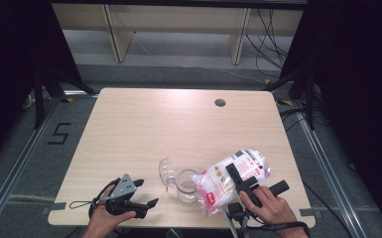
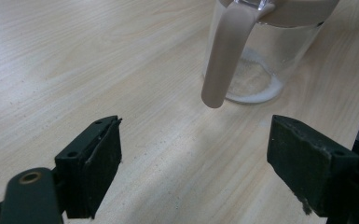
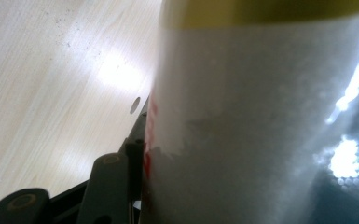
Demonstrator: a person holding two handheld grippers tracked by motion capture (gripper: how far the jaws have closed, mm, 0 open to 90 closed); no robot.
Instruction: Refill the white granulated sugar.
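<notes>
R gripper [image 1: 242, 184], lower right, clamping tilted bag [image 1: 233, 178] w/ mouth over jar [image 1: 187, 185], bottom centre. L gripper [image 1: 140, 196] idling lower left, jaws wide. Lid [image 1: 166, 171] hanging open beside jar on table [image 1: 178, 124].

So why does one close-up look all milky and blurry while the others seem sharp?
In the right gripper view the white bag sits pressed against the lens, so it blurs, with bright glare spots at its right edge. The left gripper view is crisp on the open left tongs but softer on the glass jar beyond. The high view is evenly lit, with dark surroundings around the table.
</notes>
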